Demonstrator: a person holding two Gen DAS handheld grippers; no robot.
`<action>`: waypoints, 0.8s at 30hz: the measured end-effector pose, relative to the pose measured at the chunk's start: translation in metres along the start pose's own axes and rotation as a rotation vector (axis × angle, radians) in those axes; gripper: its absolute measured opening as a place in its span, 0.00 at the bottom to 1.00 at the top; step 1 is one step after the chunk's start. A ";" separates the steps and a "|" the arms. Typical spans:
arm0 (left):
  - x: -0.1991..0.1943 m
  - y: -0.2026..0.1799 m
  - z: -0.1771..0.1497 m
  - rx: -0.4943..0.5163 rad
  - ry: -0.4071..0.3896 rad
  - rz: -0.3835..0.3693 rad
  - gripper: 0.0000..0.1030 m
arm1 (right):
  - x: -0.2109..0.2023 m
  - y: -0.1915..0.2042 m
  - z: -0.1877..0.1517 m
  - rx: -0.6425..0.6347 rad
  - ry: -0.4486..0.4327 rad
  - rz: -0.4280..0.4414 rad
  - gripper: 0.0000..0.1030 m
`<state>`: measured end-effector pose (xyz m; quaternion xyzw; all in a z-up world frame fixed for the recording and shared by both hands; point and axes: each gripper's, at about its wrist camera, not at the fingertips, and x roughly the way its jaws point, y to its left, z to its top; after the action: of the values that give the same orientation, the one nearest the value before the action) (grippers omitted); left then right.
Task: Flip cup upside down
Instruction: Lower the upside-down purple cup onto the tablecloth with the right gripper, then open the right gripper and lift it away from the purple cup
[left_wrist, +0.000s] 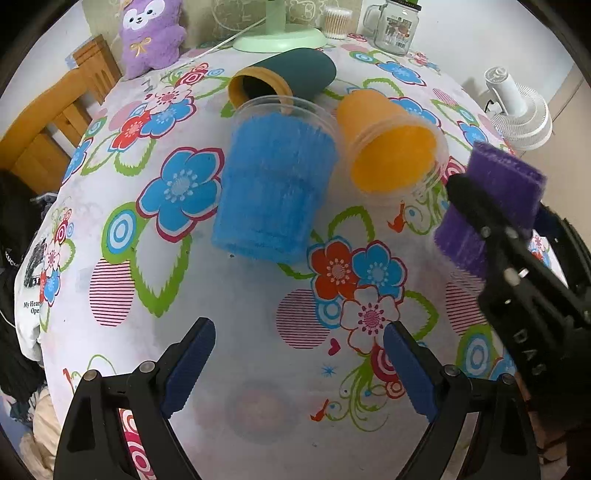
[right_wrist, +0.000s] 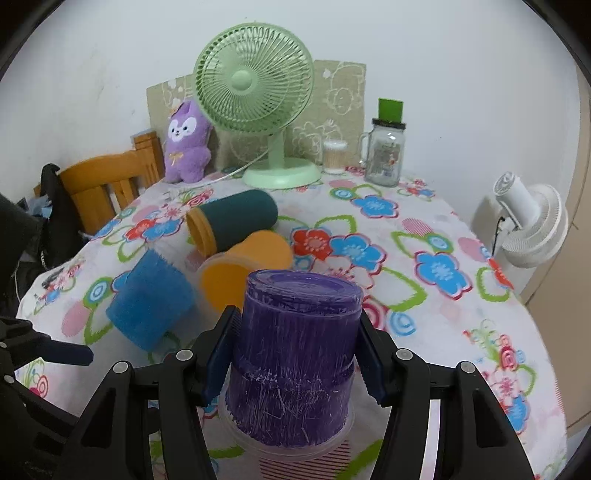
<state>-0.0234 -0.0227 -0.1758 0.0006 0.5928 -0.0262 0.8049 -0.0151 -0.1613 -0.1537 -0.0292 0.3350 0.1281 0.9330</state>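
My right gripper (right_wrist: 295, 354) is shut on a purple cup (right_wrist: 295, 350), which stands upside down with its clear rim low over the floral tablecloth (right_wrist: 443, 314). The same cup shows in the left wrist view (left_wrist: 495, 199), held by the right gripper at the right edge. My left gripper (left_wrist: 299, 365) is open and empty above the cloth. Ahead of it a blue cup (left_wrist: 273, 184) lies on its side, also seen in the right wrist view (right_wrist: 151, 306). An orange cup (left_wrist: 391, 147) and a dark green cup (left_wrist: 284, 79) lie on their sides behind it.
A green desk fan (right_wrist: 258, 110), a purple plush toy (right_wrist: 186, 144), a glass jar mug (right_wrist: 384, 155) and a cotton swab tub (right_wrist: 334, 157) stand at the table's back. A white fan (right_wrist: 528, 225) stands off the right edge. A wooden chair (right_wrist: 107, 184) is at the left.
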 end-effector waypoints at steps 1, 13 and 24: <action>0.002 0.001 0.000 0.001 0.001 0.006 0.91 | 0.002 0.002 -0.002 -0.002 0.000 0.005 0.60; 0.000 0.008 -0.016 -0.007 0.076 -0.020 0.91 | -0.014 0.006 -0.001 0.083 0.133 0.063 0.87; -0.081 -0.012 -0.002 0.024 0.007 -0.073 0.91 | -0.070 -0.011 0.060 0.136 0.352 0.050 0.87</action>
<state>-0.0492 -0.0316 -0.0989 -0.0112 0.5949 -0.0624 0.8013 -0.0271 -0.1786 -0.0639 0.0202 0.5017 0.1214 0.8563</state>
